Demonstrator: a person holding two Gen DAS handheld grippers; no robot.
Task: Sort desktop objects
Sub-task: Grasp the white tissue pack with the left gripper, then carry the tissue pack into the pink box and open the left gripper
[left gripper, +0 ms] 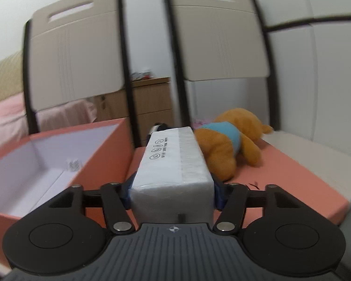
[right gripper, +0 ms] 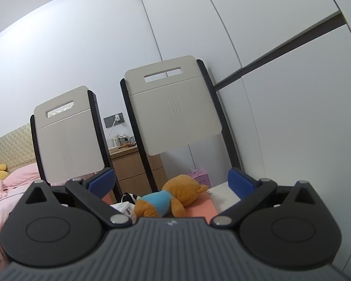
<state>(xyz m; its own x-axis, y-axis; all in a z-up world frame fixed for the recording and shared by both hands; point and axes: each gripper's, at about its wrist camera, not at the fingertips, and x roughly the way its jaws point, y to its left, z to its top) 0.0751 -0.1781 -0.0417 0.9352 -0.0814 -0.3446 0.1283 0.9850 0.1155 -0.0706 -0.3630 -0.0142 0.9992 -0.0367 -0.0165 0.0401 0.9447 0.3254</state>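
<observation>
The left tongs (left gripper: 172, 193) grip a white wrapped pack (left gripper: 173, 161) (beside an open pink box (left gripper: 100, 149)); the right tongs (right gripper: 172, 182) gape above a teddy bear (right gripper: 173, 199).

A white tissue pack (left gripper: 173, 161), wrapped in clear film with small black printing on top, lies lengthwise and level above the pink mat (left gripper: 292, 178), pinched at its near end. Just right of it an orange plush bear (left gripper: 231, 140) in a blue shirt lies on its side on the mat (head towards the far edge). To the left stands an open pink box (left gripper: 100, 145) with a white inside, a small clear item (left gripper: 73, 164) on its floor.
</observation>
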